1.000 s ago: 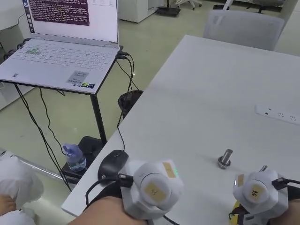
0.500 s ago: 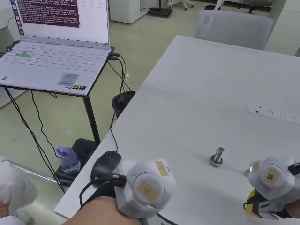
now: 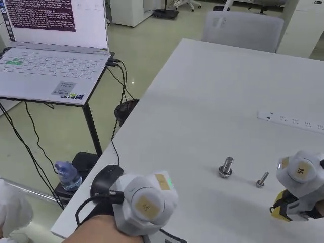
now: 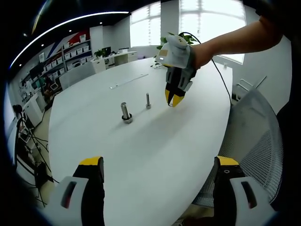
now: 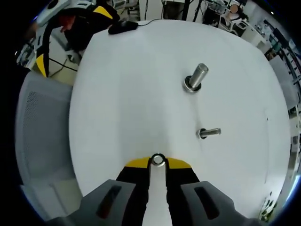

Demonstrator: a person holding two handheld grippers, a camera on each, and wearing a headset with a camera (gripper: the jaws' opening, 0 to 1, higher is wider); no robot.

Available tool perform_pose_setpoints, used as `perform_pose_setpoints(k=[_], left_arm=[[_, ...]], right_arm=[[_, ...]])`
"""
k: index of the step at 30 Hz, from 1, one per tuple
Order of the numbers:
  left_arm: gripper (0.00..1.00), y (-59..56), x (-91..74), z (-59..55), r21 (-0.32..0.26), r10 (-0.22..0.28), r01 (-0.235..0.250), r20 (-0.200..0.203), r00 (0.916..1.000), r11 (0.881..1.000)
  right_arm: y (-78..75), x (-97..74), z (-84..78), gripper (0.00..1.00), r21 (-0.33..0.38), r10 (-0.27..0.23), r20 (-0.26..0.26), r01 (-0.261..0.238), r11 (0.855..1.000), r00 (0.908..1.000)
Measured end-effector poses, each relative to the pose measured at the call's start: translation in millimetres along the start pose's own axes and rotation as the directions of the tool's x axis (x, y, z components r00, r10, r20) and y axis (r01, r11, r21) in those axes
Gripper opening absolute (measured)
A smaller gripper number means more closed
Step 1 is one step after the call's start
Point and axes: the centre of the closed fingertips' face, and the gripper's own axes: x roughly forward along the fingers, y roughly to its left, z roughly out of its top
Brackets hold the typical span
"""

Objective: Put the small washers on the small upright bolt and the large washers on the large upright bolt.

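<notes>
Right gripper view: washer (image 5: 158,160) between fingers (image 5: 136,179)

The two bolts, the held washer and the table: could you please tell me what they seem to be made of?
Large bolt: silvery with bright glints, looks like bare steel.
Small bolt: same grey metallic sheen, likely steel, perhaps plated.
Washer, pinched by the right gripper: shiny pale ring, apparently metal.
Table: smooth matte white, probably laminate.
</notes>
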Motion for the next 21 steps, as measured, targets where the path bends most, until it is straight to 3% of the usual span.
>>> perform_pose_setpoints(k=[9, 21], left_arm=[[0.97, 5.7, -1.4, -1.8, -0.02, 0.021, -0.021, 0.011, 0.9997, 1.0], [0.97, 10.4, -1.3, -5.1, -0.025, 0.025, -0.024, 0.005, 0.9997, 0.999]], right_arm=[[-27.5, -12.8, 6.0, 0.13, 0.036, -0.021, 0.024, 0.02, 0.999, 0.9995], [-48.9, -27.4, 25.4, 0.13, 0.036, -0.058, 0.042, 0.056, 0.998, 0.9975]])
